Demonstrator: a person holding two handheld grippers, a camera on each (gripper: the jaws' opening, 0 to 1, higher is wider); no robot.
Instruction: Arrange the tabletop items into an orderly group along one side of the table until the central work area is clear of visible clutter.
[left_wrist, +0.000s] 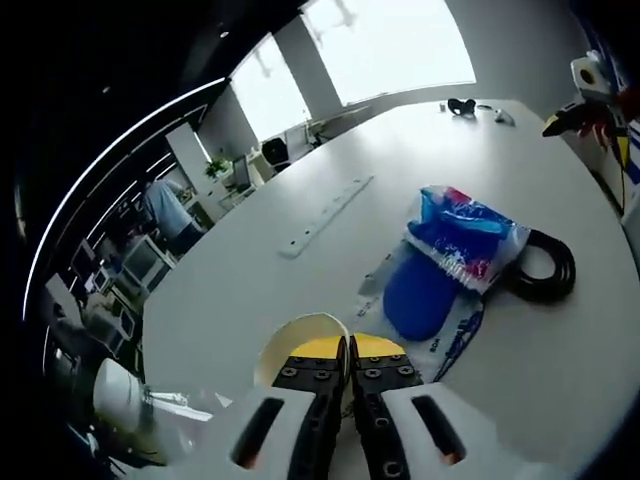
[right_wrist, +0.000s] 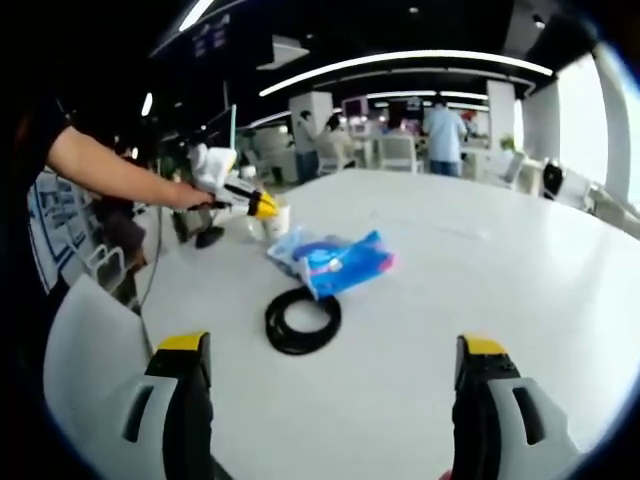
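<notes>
My left gripper has its yellow-tipped jaws shut on the rim of a white paper cup at the near table edge. In the right gripper view the same gripper, held by a person's hand, sits on the cup at the far left of the table. A blue and white plastic bag lies mid-table. A black cable coil touches the bag. My right gripper hovers above the table, open wide, nothing between its jaws, the coil just ahead.
A long white power strip lies on the white table. A small black item rests near the far edge by the windows. White chairs stand along the left side. People stand in the background.
</notes>
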